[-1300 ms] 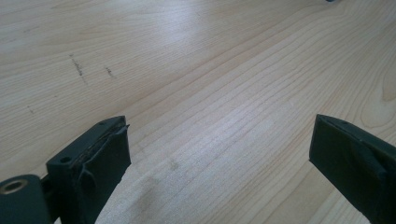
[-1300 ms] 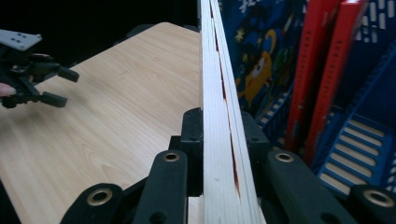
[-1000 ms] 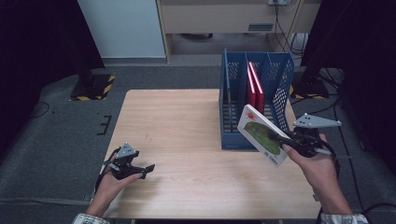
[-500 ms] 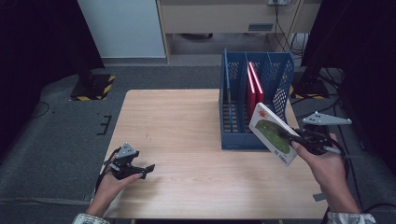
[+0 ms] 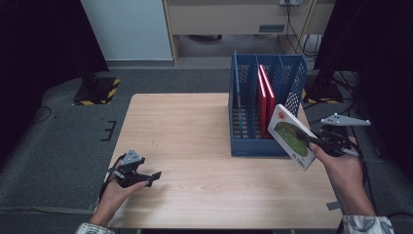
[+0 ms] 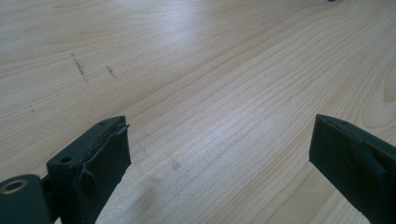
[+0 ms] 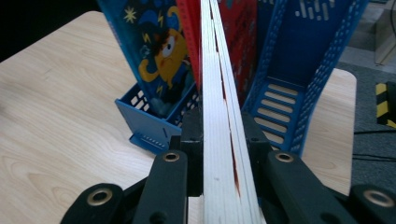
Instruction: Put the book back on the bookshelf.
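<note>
My right gripper [image 5: 316, 141] is shut on a thin white book [image 5: 291, 136] with a green picture on its cover, held tilted in the air just right of the blue file rack [image 5: 243, 148]. In the right gripper view the book's page edge [image 7: 219, 140] runs between the two jaws toward the rack [image 7: 280, 102]. A red book [image 5: 265, 92] stands in the rack, and a blue cartoon book [image 7: 154, 51] stands in its left slot. My left gripper [image 5: 153, 176] rests low on the table's front left corner, open, with bare wood between its jaws [image 6: 219, 154].
The light wooden table [image 5: 185, 126] has free room across its left and middle. The rack's rightmost slot [image 7: 278, 105] holds nothing. Dark floor surrounds the table, with a yellow-black striped base [image 5: 100, 90] at the far left and cables at the far right.
My right hand has carried the book to the right and slightly down, from in front of the rack's right end to beside it. The left gripper has stayed put.
</note>
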